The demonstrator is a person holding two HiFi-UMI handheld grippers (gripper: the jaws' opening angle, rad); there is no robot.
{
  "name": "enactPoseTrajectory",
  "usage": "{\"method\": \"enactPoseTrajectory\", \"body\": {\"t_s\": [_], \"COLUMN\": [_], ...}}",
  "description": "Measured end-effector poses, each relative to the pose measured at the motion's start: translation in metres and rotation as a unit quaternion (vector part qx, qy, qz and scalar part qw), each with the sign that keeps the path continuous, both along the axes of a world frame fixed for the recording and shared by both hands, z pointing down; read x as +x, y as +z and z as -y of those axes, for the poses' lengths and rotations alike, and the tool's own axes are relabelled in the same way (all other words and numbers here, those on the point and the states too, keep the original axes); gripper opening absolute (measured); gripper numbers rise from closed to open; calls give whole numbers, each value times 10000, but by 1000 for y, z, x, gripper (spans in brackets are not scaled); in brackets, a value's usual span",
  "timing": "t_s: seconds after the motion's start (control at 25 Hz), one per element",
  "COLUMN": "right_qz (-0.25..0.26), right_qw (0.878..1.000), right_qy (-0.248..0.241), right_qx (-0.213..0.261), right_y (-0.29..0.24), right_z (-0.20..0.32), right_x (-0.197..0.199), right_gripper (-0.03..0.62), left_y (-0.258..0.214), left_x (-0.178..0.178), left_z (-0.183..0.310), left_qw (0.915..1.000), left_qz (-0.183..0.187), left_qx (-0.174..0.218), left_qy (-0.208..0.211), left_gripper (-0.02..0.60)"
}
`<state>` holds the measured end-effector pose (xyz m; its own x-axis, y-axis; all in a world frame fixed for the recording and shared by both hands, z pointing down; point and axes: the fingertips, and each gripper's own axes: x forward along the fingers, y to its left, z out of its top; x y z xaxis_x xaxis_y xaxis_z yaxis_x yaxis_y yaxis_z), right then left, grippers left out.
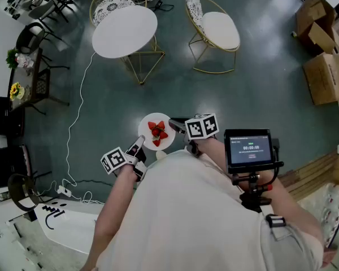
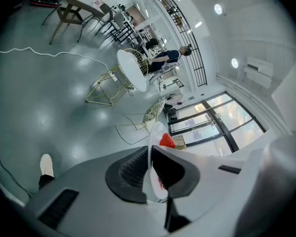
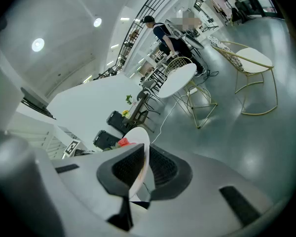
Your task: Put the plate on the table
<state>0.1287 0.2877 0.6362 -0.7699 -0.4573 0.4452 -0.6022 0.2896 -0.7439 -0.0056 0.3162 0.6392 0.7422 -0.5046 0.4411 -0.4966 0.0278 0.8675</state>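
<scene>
A small white plate (image 1: 156,131) with red strawberries (image 1: 157,132) on it is held in the air close to the person's body, above the grey-green floor. My left gripper (image 1: 137,149) is shut on the plate's near-left rim; in the left gripper view the plate's rim (image 2: 149,174) runs edge-on between the jaws. My right gripper (image 1: 178,124) is shut on the plate's right rim, and the plate (image 3: 139,166) again shows edge-on in the right gripper view. The round white table (image 1: 124,31) stands well ahead on gold wire legs, also seen as the table (image 2: 132,70) and the table (image 3: 177,80).
A gold wire chair with a white cushion (image 1: 219,30) stands right of the table; another chair (image 1: 111,4) is behind it. A white cable (image 1: 77,109) snakes across the floor at left. Cardboard boxes (image 1: 323,44) pile at right. A person (image 3: 163,32) stands beyond the table.
</scene>
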Motion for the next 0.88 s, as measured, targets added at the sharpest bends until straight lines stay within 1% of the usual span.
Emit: {"method": "enactPoseTrajectory", "body": {"t_s": [0.08,0.2,0.32,0.48,0.68,0.8,0.88], "right_qz": [-9,120,119,239,234,140,185], "right_qw": [9999,9997,9997,9994,9995,9998,9998], "right_qy": [-30,25,8,49,38,61,82], "right_qx": [113,223,226,226,188,110,94], "right_y": [-6,-15,-16,-25,-29,-26,-24], "right_z": [4,7,11,13,11,-1,-8], "right_x": [-2,-5,-9,-13,-19,-24,-32], "right_gripper": [26,26,26,26,26,26,26], "left_y": [-3,-7,-11,-20,-23,-22,-19], "left_x": [-1,-4,-8,-11,-16,-23,-29], "left_z": [2,3,9,10,6,-4,-11], "left_qw": [10000,9998,9997,9996,9995,9996,9997], "left_qz": [-12,-115,-125,-97,-119,-109,-89], "left_qx": [22,25,110,211,200,184,192], "left_qy": [-39,-149,-169,-156,-204,-166,-151], "left_gripper": [26,26,26,26,26,26,26]}}
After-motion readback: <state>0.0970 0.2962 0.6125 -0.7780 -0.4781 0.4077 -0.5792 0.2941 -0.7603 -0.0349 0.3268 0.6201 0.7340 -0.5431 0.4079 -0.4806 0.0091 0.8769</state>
